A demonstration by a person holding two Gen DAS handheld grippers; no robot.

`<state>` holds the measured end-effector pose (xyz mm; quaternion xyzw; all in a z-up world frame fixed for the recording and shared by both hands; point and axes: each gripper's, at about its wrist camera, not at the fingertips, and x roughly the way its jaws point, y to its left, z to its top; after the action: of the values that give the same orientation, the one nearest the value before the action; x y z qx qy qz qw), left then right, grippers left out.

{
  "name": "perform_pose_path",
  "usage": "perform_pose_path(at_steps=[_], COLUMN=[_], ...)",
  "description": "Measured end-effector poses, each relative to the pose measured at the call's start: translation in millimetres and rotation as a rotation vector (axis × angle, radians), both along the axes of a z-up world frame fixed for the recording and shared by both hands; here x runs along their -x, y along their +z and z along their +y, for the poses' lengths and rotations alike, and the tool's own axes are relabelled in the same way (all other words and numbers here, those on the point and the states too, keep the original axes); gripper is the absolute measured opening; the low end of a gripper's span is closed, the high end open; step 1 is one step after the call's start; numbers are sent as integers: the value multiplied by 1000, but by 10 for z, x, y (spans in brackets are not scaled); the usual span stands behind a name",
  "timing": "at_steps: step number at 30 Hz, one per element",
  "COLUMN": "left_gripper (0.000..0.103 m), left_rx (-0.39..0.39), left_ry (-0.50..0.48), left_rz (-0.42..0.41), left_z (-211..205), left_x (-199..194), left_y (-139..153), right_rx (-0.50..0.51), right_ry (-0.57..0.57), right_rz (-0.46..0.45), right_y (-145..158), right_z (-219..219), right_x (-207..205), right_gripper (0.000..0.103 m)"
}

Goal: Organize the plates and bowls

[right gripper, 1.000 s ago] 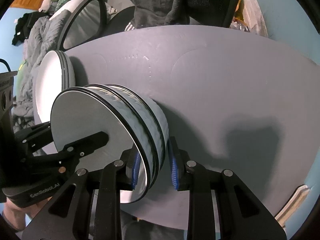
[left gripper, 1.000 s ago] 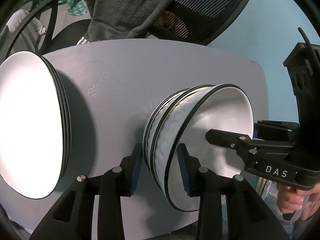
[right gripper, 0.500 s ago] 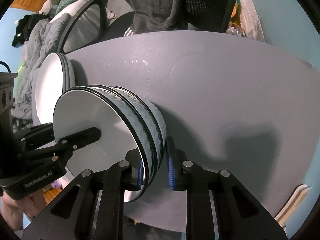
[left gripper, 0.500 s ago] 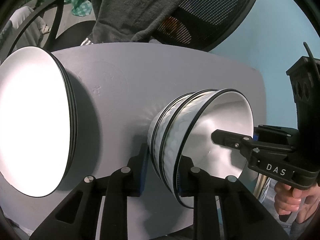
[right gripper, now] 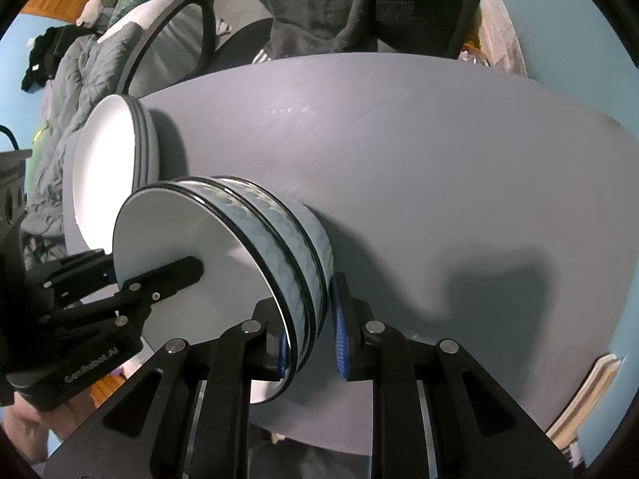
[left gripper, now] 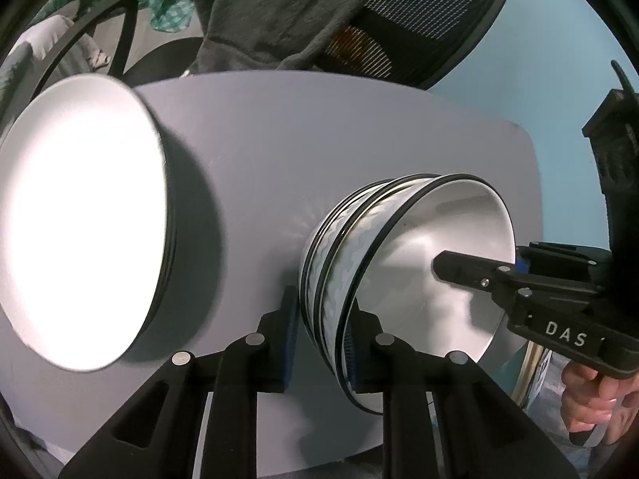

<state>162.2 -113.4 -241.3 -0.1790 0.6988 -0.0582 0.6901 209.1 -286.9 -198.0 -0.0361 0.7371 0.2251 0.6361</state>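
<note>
Left wrist view: plate stack at frame left is blown out to plain white, and its left edge runs into the dark margin of the frame; only the dark rims on its right side hint at several plates, count not readable. Right wrist view shows the same stack at left, partly covered by the bowl stack. Bowls are nested, white inside, pale blue wave pattern outside, dark rims; three rims visible, nothing in the top bowl except a gripper finger. Bowl stack sits lower right of centre on the grey table, well apart from the plates. Left gripper straddles the near wall of the stack, one finger outside, one inside, pads tight against it. Right gripper straddles the opposite wall; inner pad is hidden behind the rim, outer pad appears to stand just off the wall, so actual clamping cannot be confirmed. Bowl base contact with table not visible.
</note>
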Motion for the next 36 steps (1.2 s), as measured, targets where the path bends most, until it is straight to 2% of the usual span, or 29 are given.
perform_pose_path(at_steps=[8,25,31,36], left_gripper=[18,19,19,19], left_rx=[-5,-39,-58,-82], left_ry=[42,158,211,240], left_rz=[1,-99,-108,-100], left_z=[237,923,1291,1569], left_x=[222,401,407,379], left_y=[136,776,804,677], right_rx=[6,-29,-49,-51], right_ry=[45,144,181,205], right_rz=[-3,-71,-82,-79], right_y=[123,591,581,474], right_z=[277,999,1364,1668], right_x=[131,119,77,26], right_gripper=[18,18,18,18])
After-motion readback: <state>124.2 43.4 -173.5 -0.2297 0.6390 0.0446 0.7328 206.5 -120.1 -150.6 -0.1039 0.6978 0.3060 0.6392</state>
